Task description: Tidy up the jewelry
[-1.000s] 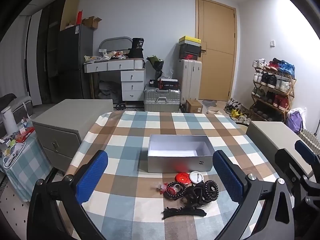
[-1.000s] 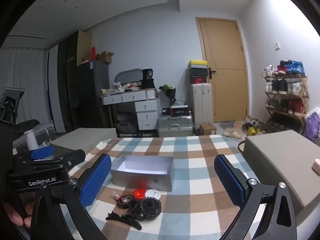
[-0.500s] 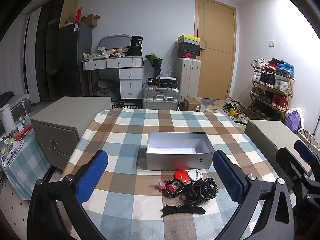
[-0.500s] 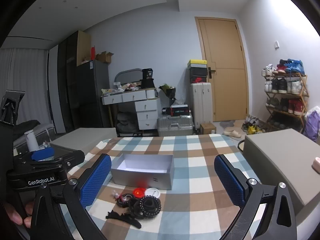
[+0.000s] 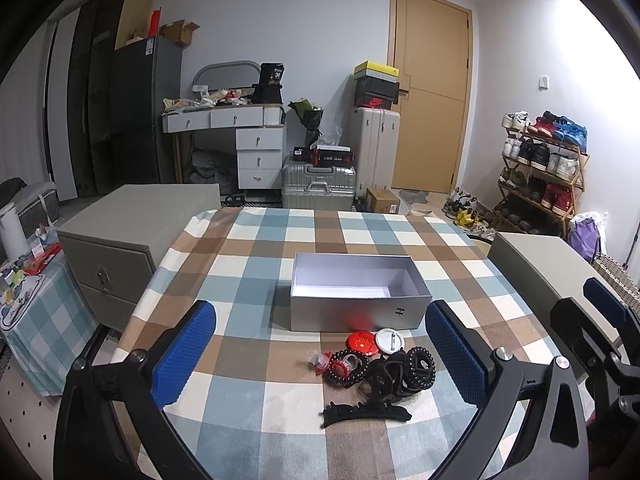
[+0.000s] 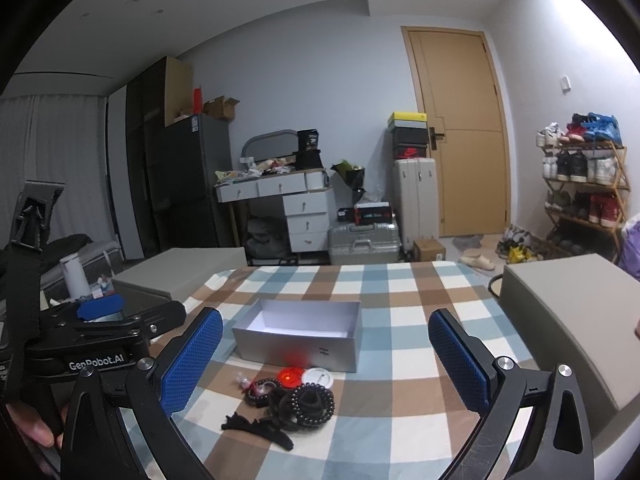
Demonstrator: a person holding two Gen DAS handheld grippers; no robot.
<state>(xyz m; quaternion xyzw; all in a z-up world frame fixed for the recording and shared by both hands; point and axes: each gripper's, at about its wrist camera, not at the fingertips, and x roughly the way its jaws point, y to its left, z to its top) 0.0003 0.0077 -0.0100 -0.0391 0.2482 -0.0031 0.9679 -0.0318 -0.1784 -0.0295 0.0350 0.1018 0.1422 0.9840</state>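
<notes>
A: Item one: open silver-grey rectangular cardboard box [image 5: 358, 294], white inside, nothing in it, on blue, brown and white checked tablecloth [image 5: 248, 264]. Long axis across the table, left to right; long front wall marked "H" facing the grippers.

B: Item two: small heap of jewelry and hair pieces, just in front of that wall. Round red badge [image 5: 363, 338] touching round white badge [image 5: 390, 337], both nearest the box. Dark beaded bracelet [image 5: 346, 367] around a small red piece. Black coiled hair ties [image 5: 404, 370] tangled beside it. Long black hair claw [image 5: 366, 411] nearest, lying crosswise, parallel to the box front.

A: Left gripper [image 5: 320, 350], blue-padded: jaws spread wide, holding nothing, above the table with the heap between the pads. Right gripper [image 6: 326, 354]: likewise spread wide, nothing held, heap low and to its left.

B: Step in hand, by judgement: first pick, nothing yet in the box. Best begun with the hair claw, clear of the tangle. Pads closing across its narrow width, near mid-length, to stop tipping. Badges flat and thin: likely to need an edge grip. Coils apt to drag neighbours along.
</notes>
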